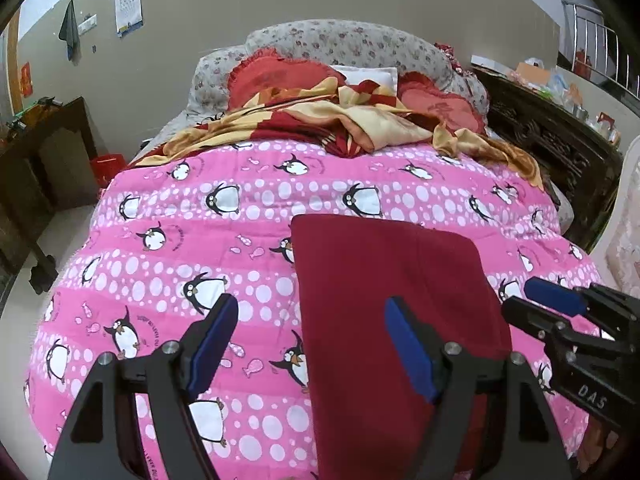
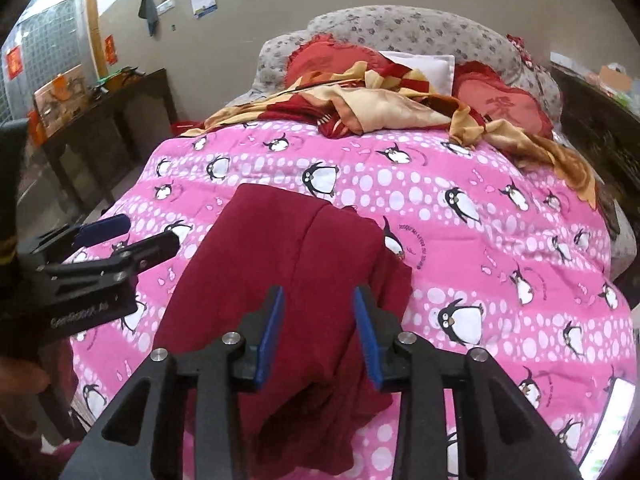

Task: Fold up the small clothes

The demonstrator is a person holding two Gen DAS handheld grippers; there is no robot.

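Note:
A dark red garment lies folded into a long rectangle on the pink penguin quilt. My left gripper hovers over its left edge, jaws wide apart, with nothing pressed between the blue pads. In the right wrist view the same garment shows a lengthwise fold line and a rumpled right side. My right gripper hangs above its near half, jaws partly apart, and the pads do not pinch the cloth. Each gripper appears in the other's view: the right gripper at the garment's right edge, the left gripper at its left.
A crumpled yellow and red blanket and red pillows lie at the head of the bed. A dark wooden table stands to the left with a red bucket beside it. Carved dark furniture borders the right.

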